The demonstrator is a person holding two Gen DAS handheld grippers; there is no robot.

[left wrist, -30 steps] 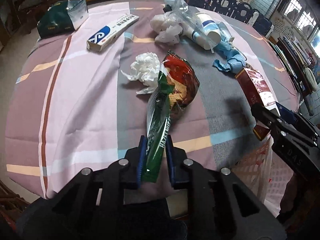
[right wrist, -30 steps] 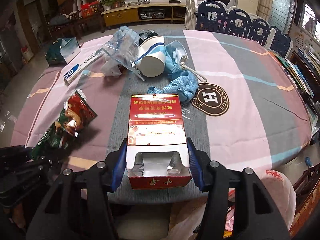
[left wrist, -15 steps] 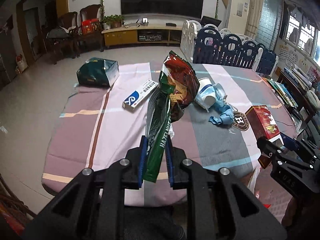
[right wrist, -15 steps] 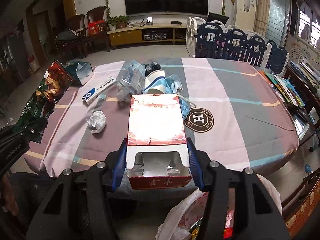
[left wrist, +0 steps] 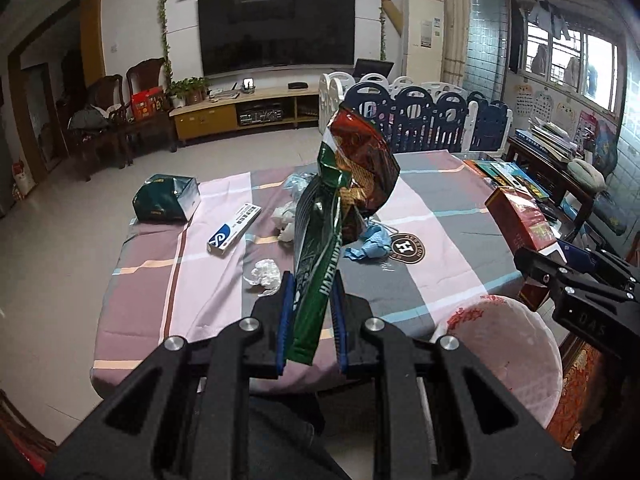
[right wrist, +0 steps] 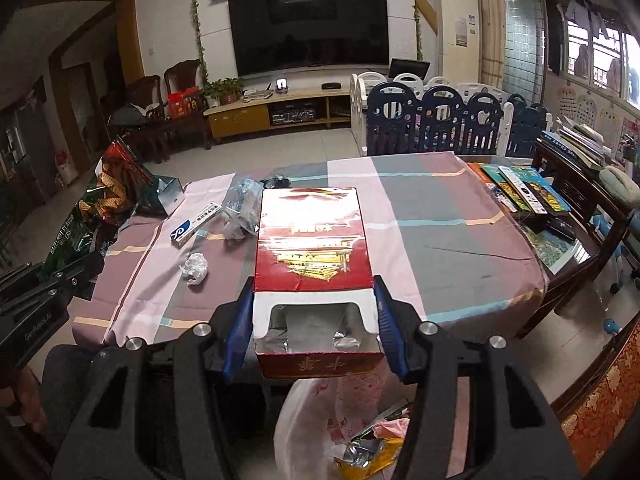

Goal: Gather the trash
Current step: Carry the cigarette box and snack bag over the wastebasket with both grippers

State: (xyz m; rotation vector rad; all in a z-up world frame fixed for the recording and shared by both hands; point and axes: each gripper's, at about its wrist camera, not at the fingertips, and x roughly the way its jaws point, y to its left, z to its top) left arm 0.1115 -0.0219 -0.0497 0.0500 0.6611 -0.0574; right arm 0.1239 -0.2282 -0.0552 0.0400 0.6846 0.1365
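Note:
My left gripper [left wrist: 311, 300] is shut on a green and red snack bag [left wrist: 340, 208], held upright in the air before the table's near edge. My right gripper [right wrist: 314, 308] is shut on an open red carton [right wrist: 314, 248], held above a pink trash bag [right wrist: 356, 420] with wrappers inside. The pink bag also shows in the left wrist view [left wrist: 504, 344]. On the table [right wrist: 440, 232] lie a crumpled tissue [right wrist: 195, 267], a white and blue box [right wrist: 196, 222], a dark green bag [left wrist: 166, 198], clear plastic [right wrist: 242, 208] and a blue cloth [left wrist: 370, 246].
Books [right wrist: 524, 188] lie on a side table at the right. A blue and white playpen fence [right wrist: 440, 120] stands behind the table. A TV stand [right wrist: 276, 114] and dark chairs [right wrist: 160, 100] are at the back of the room.
Both grippers have lifted and drawn back from the table with their loads. The trash bag has come into view under the right gripper.

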